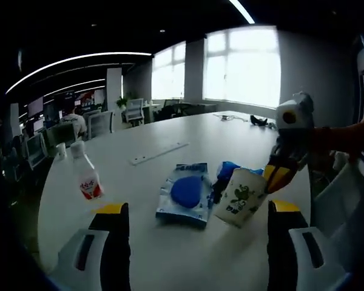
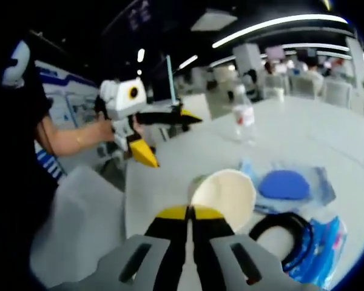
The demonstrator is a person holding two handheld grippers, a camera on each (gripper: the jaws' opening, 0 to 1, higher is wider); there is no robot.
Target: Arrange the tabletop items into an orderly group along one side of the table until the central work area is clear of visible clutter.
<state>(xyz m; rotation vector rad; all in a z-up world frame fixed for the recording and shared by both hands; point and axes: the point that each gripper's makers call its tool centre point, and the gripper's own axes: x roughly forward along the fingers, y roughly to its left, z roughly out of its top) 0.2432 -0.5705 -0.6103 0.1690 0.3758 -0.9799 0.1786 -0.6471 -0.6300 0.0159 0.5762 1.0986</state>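
1. Right gripper view: paper cup (image 2: 225, 195) sits centre frame, tipped so its open mouth faces the camera. The right hand-held gripper (image 2: 190, 213) has its jaws pinched together on the cup's near rim, so it is holding the cup.
2. Left gripper view: same paper cup (image 1: 240, 197) at centre right, tilted, green print on its wall, with the right hand-held gripper (image 1: 279, 176) coming in from the right edge onto its rim.
3. Left hand-held gripper (image 1: 197, 209): jaws spread wide at the bottom of the frame, nothing between them. In the right gripper view it hangs at upper left (image 2: 164, 136), above the desk.
4. Just beside the cup: a flat packet with a blue disc (image 1: 185, 193), and a blue item (image 1: 229, 171) partly hidden behind the cup. A black ring in blue wrapping (image 2: 291, 233) lies at lower right.
5. Water bottle (image 1: 85, 171) stands upright at left, well apart from the rest.
6. Desk (image 1: 170, 254): a long white strip (image 1: 159, 153) lies further back.
7. Progress, my read: early. Items sit scattered around the middle of the desk, no tidy row along a side yet. Cup is the item in hand; packet, ring, blue item and bottle are left.
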